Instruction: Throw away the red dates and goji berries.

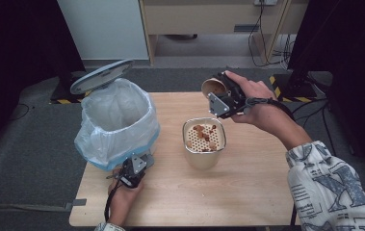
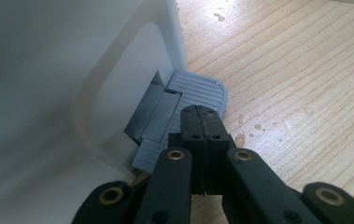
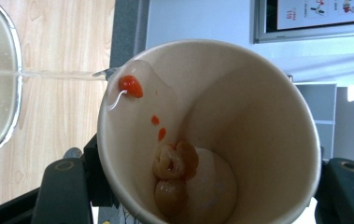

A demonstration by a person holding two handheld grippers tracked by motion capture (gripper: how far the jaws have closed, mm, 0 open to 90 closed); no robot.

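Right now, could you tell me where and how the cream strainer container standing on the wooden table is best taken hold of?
Probably by the outer wall of the cream strainer container, with the gripper level from the near side and its jaws across the wall. It stands upright, and the perforated insert holding food scraps covers the top.

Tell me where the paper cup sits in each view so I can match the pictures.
High view: cup upper centre, tipped over the pot.
Right gripper view: cup across the middle, mouth toward the camera, liquid streaming left to the pot's rim.
Left gripper view: this one faces the bin pedal instead.
Shared landmark: the wooden table.
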